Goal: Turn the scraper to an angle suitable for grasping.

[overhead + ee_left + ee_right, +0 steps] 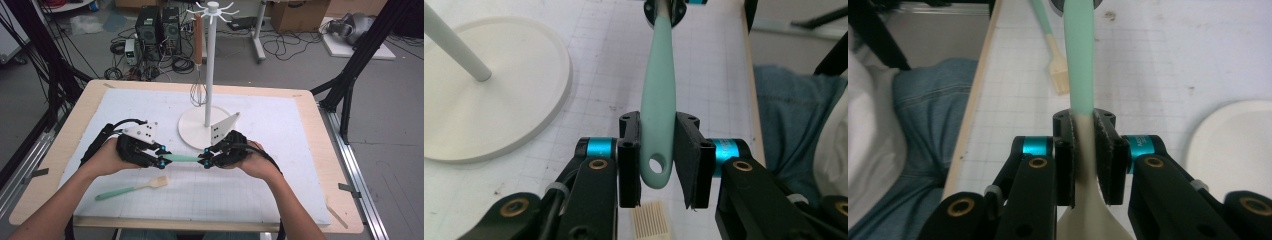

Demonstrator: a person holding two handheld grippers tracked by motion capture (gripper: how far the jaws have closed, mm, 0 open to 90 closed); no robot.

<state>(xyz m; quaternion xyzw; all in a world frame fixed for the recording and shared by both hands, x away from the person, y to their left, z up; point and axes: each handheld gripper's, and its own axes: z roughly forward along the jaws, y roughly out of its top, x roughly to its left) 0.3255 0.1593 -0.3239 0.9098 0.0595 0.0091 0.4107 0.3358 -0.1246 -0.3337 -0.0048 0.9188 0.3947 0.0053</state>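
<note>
Above white mat (280, 165), mint-handled spatula (181, 158), cream blade, hanging hole.

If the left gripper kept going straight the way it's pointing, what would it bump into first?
Probably the right gripper: the left gripper points along the green-handled utensil both hold, straight at it.

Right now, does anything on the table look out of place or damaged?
Nothing looks damaged or spilled. The mint-handled spatula is held level between both tools, one at each end. A matching brush lies loose on the mat; the whisk hangs on the stand.
</note>
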